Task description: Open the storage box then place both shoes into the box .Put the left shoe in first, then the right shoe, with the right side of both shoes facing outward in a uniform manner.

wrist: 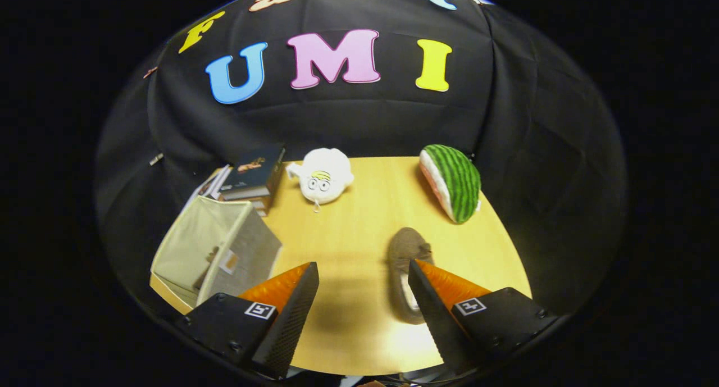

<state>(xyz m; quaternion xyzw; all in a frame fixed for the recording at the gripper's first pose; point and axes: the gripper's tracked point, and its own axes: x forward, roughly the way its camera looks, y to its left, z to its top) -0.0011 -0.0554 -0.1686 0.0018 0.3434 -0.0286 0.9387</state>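
Fingers (363,274): spread wide, empty, above bench (359,218). Brown shoe (405,252): lies beside right finger; likely light, soft, best pinched at the collar. Storage box (191,252): open, left, a dark item inside. Beyond: books (253,176), white plush (323,176), watermelon plush (452,182).

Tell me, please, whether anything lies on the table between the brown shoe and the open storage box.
Nothing visible does. The brown shoe lies by one finger of the open gripper, and bare table runs from it to the storage box.
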